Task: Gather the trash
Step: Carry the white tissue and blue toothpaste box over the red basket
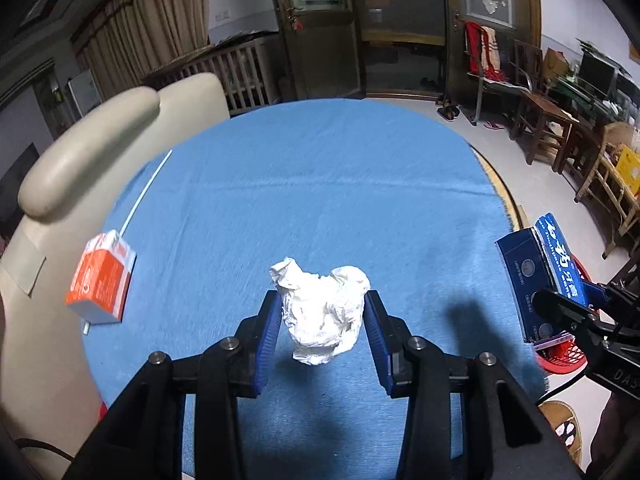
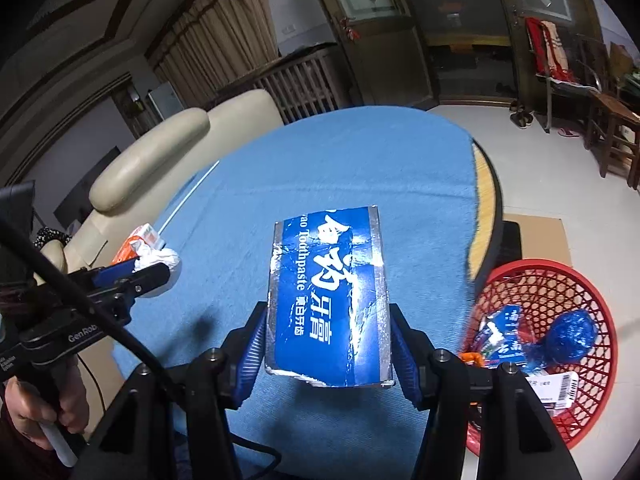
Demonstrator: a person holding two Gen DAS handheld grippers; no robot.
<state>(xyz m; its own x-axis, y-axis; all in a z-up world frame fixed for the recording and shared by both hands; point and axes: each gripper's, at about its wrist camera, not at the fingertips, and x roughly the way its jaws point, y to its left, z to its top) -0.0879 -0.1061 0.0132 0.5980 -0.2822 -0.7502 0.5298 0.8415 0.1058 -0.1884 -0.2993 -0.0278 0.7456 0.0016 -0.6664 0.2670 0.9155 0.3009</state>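
My left gripper [image 1: 322, 312] is shut on a crumpled white paper ball [image 1: 322, 308] and holds it above the blue tablecloth [image 1: 320, 184]. My right gripper [image 2: 328, 340] is shut on a blue toothpaste box [image 2: 328, 296] and holds it above the table near its right edge. The box also shows in the left wrist view [image 1: 540, 276], at the right. An orange and white carton [image 1: 102, 280] lies at the table's left edge with a white stick [image 1: 146, 192] beside it. A red mesh basket [image 2: 552, 344] with several pieces of blue packaging stands on the floor, right of the table.
A beige sofa [image 1: 80, 148] borders the table's left side. The round table's wooden rim [image 2: 486, 200] shows on the right where the cloth ends. Wooden chairs [image 1: 540, 120] and shelves stand along the far right wall. A cardboard sheet [image 2: 540, 240] lies under the basket.
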